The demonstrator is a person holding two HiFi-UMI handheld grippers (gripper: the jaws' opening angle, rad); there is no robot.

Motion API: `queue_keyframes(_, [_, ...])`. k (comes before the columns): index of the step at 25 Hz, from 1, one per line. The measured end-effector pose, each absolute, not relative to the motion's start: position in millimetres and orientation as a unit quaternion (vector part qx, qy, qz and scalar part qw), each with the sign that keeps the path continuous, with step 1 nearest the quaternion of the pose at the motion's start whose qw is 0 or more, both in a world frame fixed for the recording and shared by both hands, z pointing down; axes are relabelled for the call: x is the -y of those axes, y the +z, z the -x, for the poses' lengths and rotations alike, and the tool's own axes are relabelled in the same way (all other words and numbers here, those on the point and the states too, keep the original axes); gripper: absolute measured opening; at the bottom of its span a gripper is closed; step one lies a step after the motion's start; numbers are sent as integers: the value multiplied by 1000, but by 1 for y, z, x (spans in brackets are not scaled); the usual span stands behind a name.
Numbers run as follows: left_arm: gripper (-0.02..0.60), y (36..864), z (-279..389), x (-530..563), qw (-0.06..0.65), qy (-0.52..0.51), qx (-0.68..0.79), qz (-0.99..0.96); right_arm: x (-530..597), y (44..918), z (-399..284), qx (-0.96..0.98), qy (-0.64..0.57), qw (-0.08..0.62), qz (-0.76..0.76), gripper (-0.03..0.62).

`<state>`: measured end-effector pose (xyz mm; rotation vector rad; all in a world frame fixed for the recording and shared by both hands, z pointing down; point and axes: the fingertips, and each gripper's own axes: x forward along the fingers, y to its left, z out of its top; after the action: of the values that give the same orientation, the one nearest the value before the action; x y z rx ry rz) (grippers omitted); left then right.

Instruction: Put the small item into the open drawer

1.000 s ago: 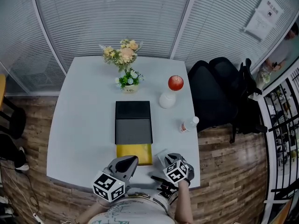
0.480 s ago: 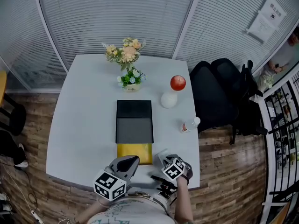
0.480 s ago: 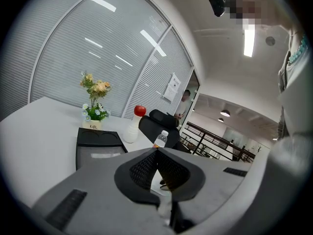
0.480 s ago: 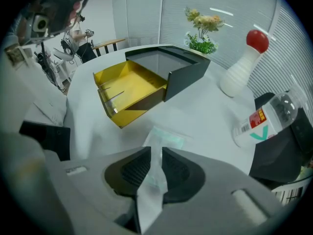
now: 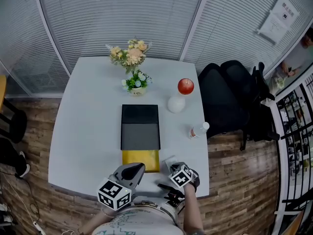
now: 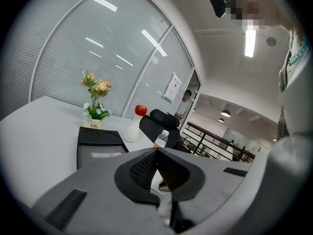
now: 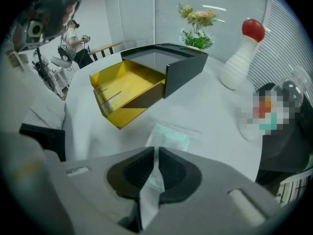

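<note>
The right gripper [image 7: 156, 150] has just been closing its jaws, now nearly together, pinching the flat clear plastic packet [image 7: 170, 135] by its edge; left gripper [image 6: 157, 152] jaws together, empty

Between my right jaws I see the packet [image 7: 168, 138]: clear film over pale mint green. Just beyond them the drawer [image 7: 124, 87] is bright yellow and its box [image 7: 171, 62] is black. Further out are a white bottle [image 7: 237, 67] with a red top and peach and cream flowers [image 7: 198, 17] over green leaves, on a white table [image 7: 205, 106].
</note>
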<state>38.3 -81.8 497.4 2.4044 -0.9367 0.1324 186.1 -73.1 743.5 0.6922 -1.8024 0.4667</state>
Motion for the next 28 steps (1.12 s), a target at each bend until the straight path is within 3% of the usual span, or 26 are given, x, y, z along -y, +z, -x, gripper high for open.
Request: queue_keyframes(28, [-3, 497, -42, 78, 274, 53, 340, -898, 85, 712, -197, 759, 175, 541, -317, 5])
